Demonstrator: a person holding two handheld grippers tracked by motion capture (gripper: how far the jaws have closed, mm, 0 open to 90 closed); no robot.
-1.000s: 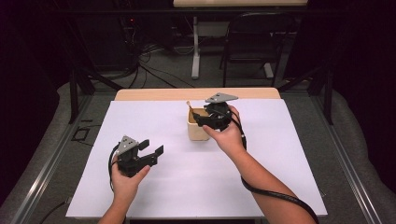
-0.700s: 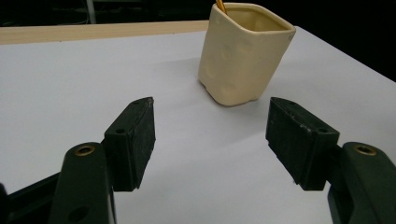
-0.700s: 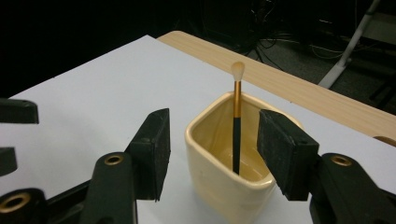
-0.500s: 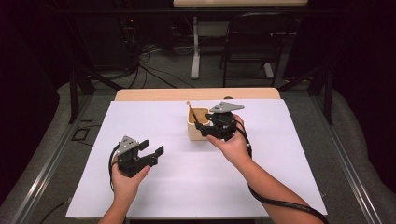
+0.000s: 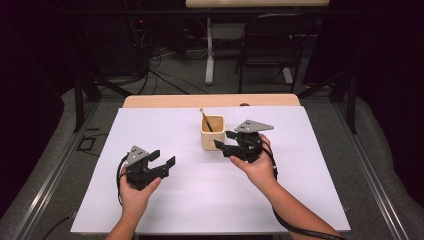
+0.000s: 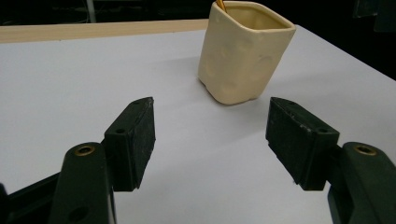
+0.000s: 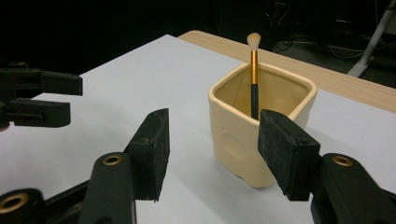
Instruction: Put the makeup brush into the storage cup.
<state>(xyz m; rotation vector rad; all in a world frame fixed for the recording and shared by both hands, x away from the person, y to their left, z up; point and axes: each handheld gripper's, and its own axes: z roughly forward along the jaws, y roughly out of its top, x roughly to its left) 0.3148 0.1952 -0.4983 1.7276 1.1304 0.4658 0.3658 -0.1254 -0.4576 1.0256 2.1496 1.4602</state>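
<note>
A cream square cup (image 5: 212, 132) stands on the white sheet just behind the table's middle, with a makeup brush (image 5: 204, 119) leaning inside it, bristles up. My right gripper (image 5: 223, 139) is close to the cup's right side, jaws open and pointing left at it with nothing between them. In the right gripper view the cup (image 7: 243, 140) and the brush (image 7: 253, 70) sit just ahead of the open right gripper (image 7: 212, 140). My left gripper (image 5: 164, 157) rests open at the front left, aimed toward the cup (image 6: 243, 51). Nothing lies between the left gripper (image 6: 210, 135) jaws.
A white sheet (image 5: 200, 205) covers most of the table, and a strip of bare wood (image 5: 170, 101) shows along the far edge. Beyond the table stand a black chair (image 5: 275, 45) and another table's leg (image 5: 209, 55), with cables on the floor.
The right gripper has drawn away from the cup's top, moving right, nearer and a little lower, so the cup now stands uncovered. The left gripper has stayed put.
</note>
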